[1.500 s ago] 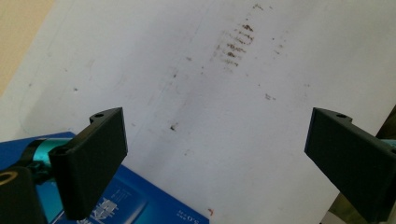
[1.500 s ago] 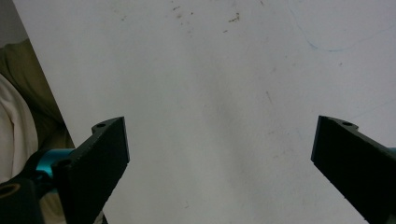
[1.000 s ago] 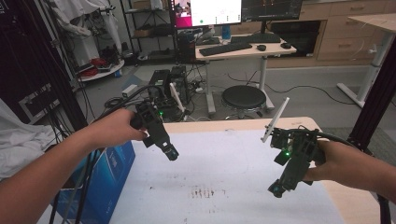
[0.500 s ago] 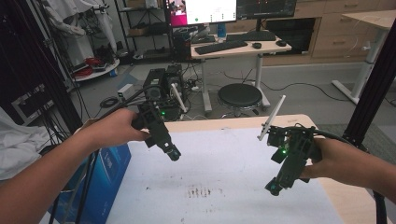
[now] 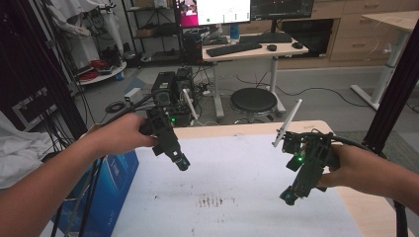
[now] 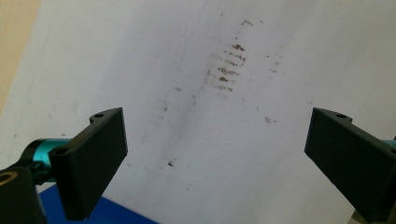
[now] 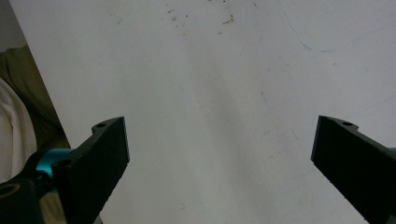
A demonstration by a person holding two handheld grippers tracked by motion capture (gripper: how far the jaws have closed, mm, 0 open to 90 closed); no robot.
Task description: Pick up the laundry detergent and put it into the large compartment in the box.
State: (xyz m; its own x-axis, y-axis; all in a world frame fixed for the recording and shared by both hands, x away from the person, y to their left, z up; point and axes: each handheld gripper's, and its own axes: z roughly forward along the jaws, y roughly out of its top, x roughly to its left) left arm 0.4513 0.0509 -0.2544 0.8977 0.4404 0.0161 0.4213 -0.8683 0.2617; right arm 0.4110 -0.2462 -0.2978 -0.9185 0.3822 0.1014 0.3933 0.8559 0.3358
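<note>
My left gripper [image 5: 181, 163] hangs over the left part of a white sheet [image 5: 242, 168] that covers the table. It points down and right. In the left gripper view, the left gripper [image 6: 217, 140] is open with its jaws wide apart and only sheet between them. A patch of brown smudges [image 6: 229, 63] lies ahead of it. My right gripper [image 5: 288, 198] hovers over the right part of the sheet, tilted down and left. In the right gripper view, the right gripper [image 7: 219, 140] is also open and holds nothing.
The brown smudges [image 5: 212, 201] mark the sheet between the two grippers. A blue box [image 5: 116, 185] stands at the table's left side. Bare wooden table edge [image 5: 368, 217] shows at the right. A round stool [image 5: 254, 101] and a desk [image 5: 252, 49] stand beyond the table.
The right gripper has drifted slightly to the left. The left gripper has hardly moved. Both remain open.
</note>
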